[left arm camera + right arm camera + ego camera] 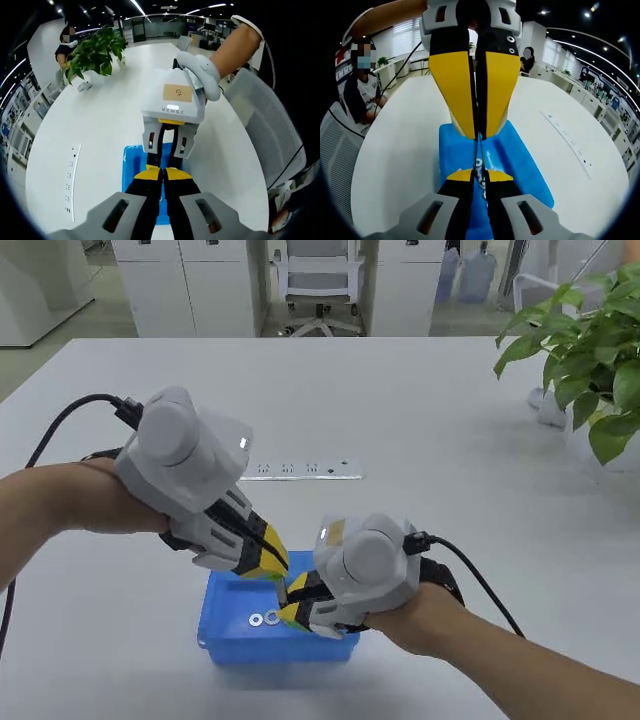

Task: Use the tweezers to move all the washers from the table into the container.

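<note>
Washers (pixel 263 619): two lying flat in the blue container (pixel 222 638), near edge of the table (pixel 430 440). Tweezers (pixel 478 150) sit just above it, with left gripper (pixel 268 562) and right gripper (pixel 293 605) both pinched narrow on them. Looks like the drop step; next move needs an eased squeeze, tips inside the walls. Long axis runs far-left to near-right; tip end unclear.

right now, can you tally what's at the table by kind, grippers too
grippers: 2, left and right
tweezers: 1
washers in sight: 2
blue container: 1
potted plant: 1
total: 7
</note>
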Tool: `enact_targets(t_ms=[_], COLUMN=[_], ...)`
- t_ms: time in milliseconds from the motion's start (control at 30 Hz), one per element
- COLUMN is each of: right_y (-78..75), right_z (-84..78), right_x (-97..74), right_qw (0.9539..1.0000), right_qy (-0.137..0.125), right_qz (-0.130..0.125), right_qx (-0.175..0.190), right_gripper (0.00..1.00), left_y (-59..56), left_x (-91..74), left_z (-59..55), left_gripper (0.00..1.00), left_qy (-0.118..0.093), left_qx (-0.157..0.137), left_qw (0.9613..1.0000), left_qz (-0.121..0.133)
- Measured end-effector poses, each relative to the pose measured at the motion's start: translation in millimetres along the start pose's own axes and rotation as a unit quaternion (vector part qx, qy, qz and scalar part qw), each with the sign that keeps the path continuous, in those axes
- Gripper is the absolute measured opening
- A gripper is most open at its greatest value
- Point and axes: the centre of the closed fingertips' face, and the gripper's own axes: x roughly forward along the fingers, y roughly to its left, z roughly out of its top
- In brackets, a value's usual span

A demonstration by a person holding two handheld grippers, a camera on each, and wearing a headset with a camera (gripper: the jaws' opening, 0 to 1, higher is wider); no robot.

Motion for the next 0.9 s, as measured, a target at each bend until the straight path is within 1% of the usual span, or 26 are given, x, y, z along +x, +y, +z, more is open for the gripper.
enact_targets(t_ms=[300,500,900], right_y=[-0.9,-3.4,-1.1], right_z=[-7.2,-6.5,-3.9], right_x=[6.9,7.4,3.4], right_qw=[1.0000,1.0000,1.0000], right_qy=[0.007,0.004,0.004], right_qz=[0.006,0.004,0.002], right_qx=[0.002,0.006,0.000], right_gripper=[0.10,0.10,0.11], left_y=[2.2,4.4,1.5], left_x=[5.8,5.6,2.7], left_z=[-7.3,-6.9,-3.3], left_gripper=[0.05,0.05,0.05], left_qy=[-0.001,-0.003,-0.002], left_qx=[-0.005,-0.005,0.000], left_qw=[1.0000,1.0000,1.0000], left_qz=[0.000,0.001,0.000])
